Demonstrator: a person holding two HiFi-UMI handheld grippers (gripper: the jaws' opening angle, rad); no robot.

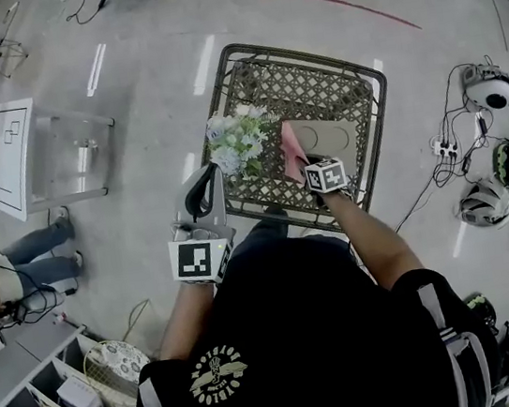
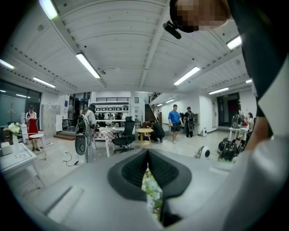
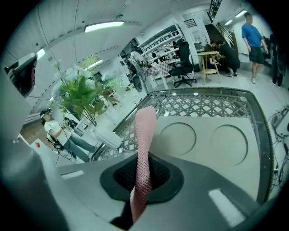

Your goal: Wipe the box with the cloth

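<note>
A beige box (image 1: 338,139) with two round hollows in its top lies on a lattice-top table (image 1: 248,62). My right gripper (image 1: 308,171) is shut on a pink cloth (image 1: 291,152), which hangs over the box's near left edge. In the right gripper view the cloth (image 3: 145,135) stands up from between the jaws (image 3: 143,178), with the box (image 3: 205,140) just beyond. My left gripper (image 1: 203,188) hovers at the table's near left corner, its jaws together, pointing at a bouquet of white flowers (image 1: 238,141). The flowers show through the slit between its jaws (image 2: 148,169).
The bouquet (image 3: 77,88) stands close to the left of the box. The table's raised rim (image 3: 265,135) runs round the box. A white table (image 1: 3,155) and a seated person (image 1: 26,260) are at the left. Helmets and cables (image 1: 489,89) lie on the floor at the right.
</note>
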